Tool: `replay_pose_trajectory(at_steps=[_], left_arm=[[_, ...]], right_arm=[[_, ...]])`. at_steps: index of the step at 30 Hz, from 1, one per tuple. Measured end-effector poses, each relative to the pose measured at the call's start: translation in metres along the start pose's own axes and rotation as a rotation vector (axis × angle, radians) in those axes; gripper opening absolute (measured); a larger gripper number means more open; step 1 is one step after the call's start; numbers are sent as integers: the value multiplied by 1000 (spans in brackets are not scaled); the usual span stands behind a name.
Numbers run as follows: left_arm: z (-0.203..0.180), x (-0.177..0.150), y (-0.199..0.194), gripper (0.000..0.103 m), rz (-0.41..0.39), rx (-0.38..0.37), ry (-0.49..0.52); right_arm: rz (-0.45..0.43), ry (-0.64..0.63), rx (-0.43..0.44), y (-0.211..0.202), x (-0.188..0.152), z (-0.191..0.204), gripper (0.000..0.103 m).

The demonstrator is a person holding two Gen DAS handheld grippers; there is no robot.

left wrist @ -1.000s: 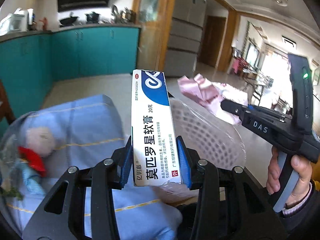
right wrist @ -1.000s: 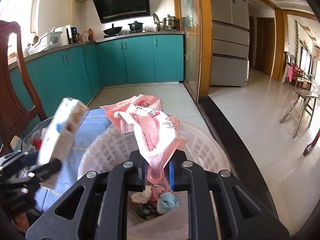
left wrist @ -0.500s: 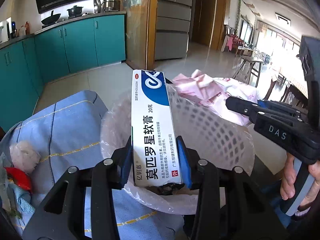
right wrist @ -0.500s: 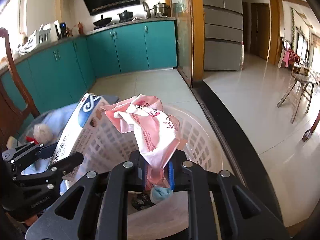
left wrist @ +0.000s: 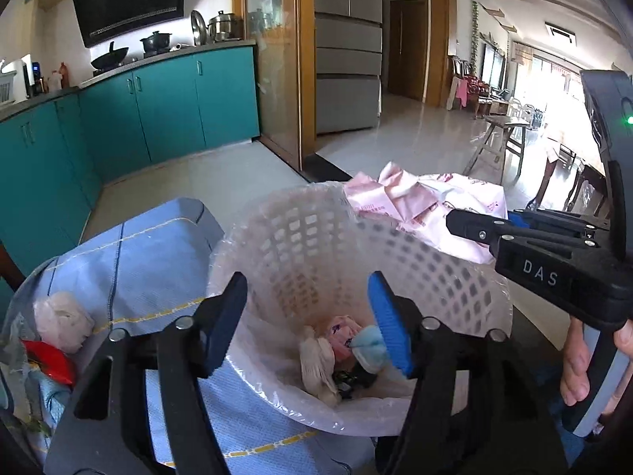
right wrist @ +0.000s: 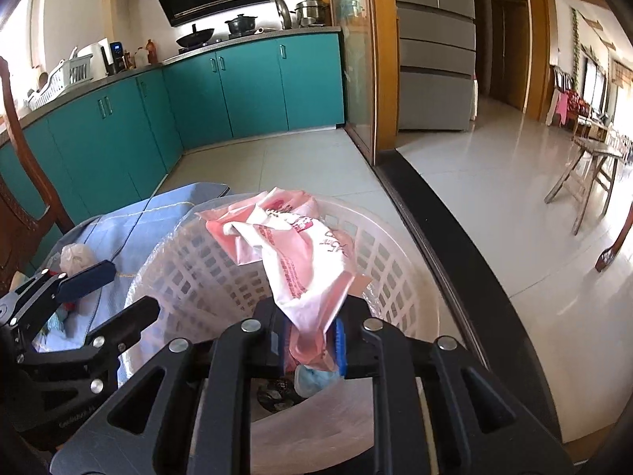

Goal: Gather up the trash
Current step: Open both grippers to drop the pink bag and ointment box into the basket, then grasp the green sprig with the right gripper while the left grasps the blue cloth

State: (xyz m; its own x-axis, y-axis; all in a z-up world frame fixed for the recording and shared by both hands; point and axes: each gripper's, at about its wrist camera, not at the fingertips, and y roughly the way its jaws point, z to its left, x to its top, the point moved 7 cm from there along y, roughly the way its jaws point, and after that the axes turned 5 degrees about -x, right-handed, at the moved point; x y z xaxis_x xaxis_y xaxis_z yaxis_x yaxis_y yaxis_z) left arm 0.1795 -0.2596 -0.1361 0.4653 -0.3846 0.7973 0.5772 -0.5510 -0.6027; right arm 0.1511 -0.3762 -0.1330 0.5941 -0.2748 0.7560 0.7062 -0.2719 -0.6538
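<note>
- My left gripper [left wrist: 308,322] now stands wide open and empty over the bin [left wrist: 490,297]; half a second ago it was clamped on a white-and-blue box. I can't see the box now, so I judge it dropped in, hidden behind the fingers or under the scraps at the bottom.
- That puts one more piece of trash in, by my reading.
- My right gripper [right wrist: 308,340] is closed tight on the pink wrapper [right wrist: 292,245], unchanged from the earlier frames. The wrapper sticks up above the bin's far rim, not yet dropped.
- Both grippers point forward and down over the bin mouth, left beside right; my right hand [left wrist: 585,360] grips its handle.
- Further left, a white wad [left wrist: 63,324] and something red [left wrist: 49,362] lie on the blue cloth [left wrist: 158,261], seemingly trash to collect.
</note>
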Motion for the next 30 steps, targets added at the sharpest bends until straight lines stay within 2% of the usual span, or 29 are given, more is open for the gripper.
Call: replay_pose_trajectory(at_steps=[2,7,10,12,13,15,18,22,24,27,30], left_arm=[[3,1,-1,65,0,19,2],[15,0,-8,73,-19,82,-4],[25,0,-14,75,-27,115,-20],[35,-2,-19,76,-29,166,-26],[46,-5,-24,76,-29,225,-32],[67,-9,-33,76,-25,309,-52],[110,-18,-57,69,-25,407,-139],[171,-30,-105,64,-45,577,-228],[198,-38,-125,62,-38,638,-277],[240,-67,-153,55,-10,667,-435],[266,-100,-162,49,56,664,-540]], right_arm=[[2,16,11,0,1,0,28],[-27,35,10,-5,3,0,62],[-39,49,23,-7,4,1,72],[-52,63,41,-10,6,5,77],[-59,67,52,-11,8,8,79],[-85,65,93,-17,12,21,81],[-113,17,146,-23,17,51,82],[-130,-95,233,-29,16,112,81],[-119,-145,271,-28,12,144,81],[-83,-202,352,-22,3,189,81],[-59,-285,372,-14,-8,229,81]])
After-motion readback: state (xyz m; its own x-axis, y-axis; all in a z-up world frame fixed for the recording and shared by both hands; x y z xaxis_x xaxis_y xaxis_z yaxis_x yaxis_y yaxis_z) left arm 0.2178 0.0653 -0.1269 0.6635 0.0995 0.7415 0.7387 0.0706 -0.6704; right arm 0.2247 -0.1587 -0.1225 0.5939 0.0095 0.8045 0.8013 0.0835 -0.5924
